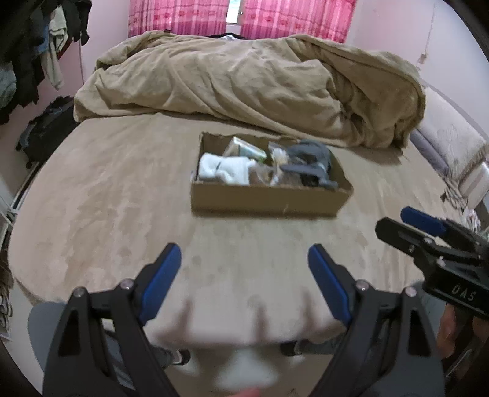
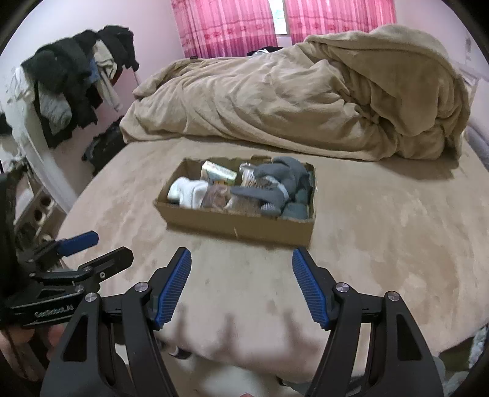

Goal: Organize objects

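Observation:
A shallow cardboard box point(image 1: 262, 201) point(image 2: 232, 224) sits on the tan bed, holding white socks point(image 1: 226, 169) point(image 2: 189, 191), grey socks point(image 1: 308, 162) point(image 2: 281, 183), a small green-and-white carton point(image 1: 244, 149) point(image 2: 218, 174) and clear-wrapped items point(image 2: 250, 178). My left gripper point(image 1: 244, 259) is open and empty, above the bed's near edge, short of the box. My right gripper point(image 2: 241, 262) is open and empty, also short of the box. Each gripper shows in the other view: the right one in the left wrist view point(image 1: 403, 223), the left one in the right wrist view point(image 2: 104, 247).
A bunched tan blanket point(image 1: 259, 82) point(image 2: 305, 100) covers the far half of the bed. Clothes hang on a rack point(image 2: 70, 82) at the left with a black bag point(image 1: 45, 128) below. Pink curtains point(image 1: 238, 15) at the back. Pillows point(image 1: 452, 152) lie at the right.

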